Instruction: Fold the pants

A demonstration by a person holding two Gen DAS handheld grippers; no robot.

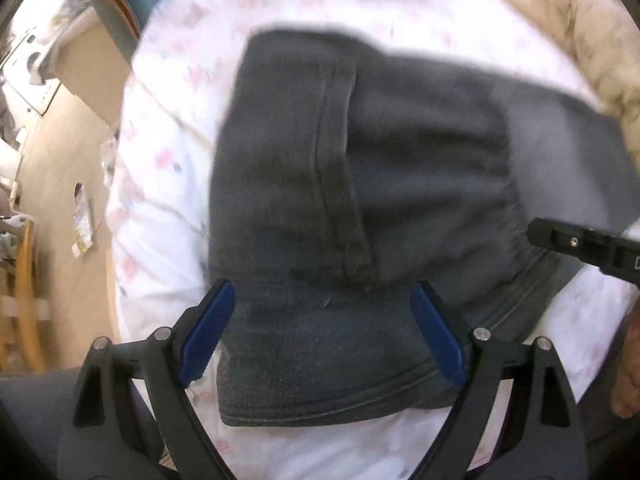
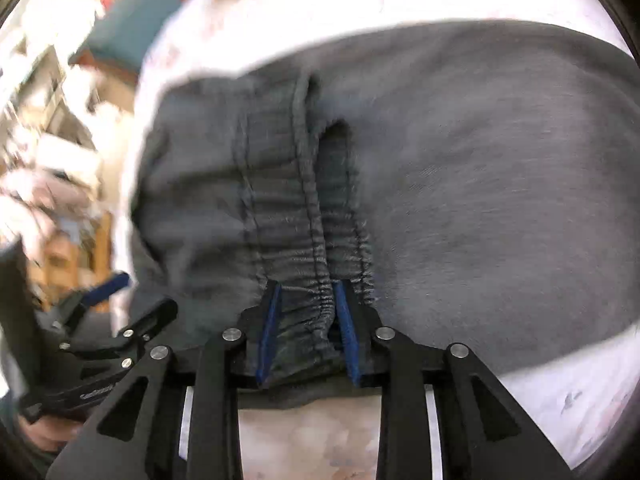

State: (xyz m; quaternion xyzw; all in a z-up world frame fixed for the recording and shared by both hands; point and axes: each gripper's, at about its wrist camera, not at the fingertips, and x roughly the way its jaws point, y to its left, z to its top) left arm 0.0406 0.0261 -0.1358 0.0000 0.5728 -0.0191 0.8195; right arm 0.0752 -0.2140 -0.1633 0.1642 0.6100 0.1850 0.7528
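Observation:
Dark grey pants [image 1: 360, 208] lie partly folded on a white floral bedsheet [image 1: 168, 128]. My left gripper [image 1: 324, 300] is open, its blue pads [image 1: 208, 332] spread wide above the pants' near edge, holding nothing. My right gripper [image 2: 306, 296] is shut on the gathered elastic waistband [image 2: 308, 312] of the pants [image 2: 480, 200]. The right gripper's black body also shows at the right edge of the left wrist view [image 1: 588, 248]. The left gripper shows at the lower left of the right wrist view [image 2: 104, 320].
A beige fluffy blanket [image 1: 580, 32] lies at the bed's far right. To the left of the bed are a wooden floor [image 1: 60, 184], a cardboard box [image 1: 92, 72] and a yellow wooden chair [image 1: 24, 300]. Cluttered items [image 2: 52, 120] sit left of the bed.

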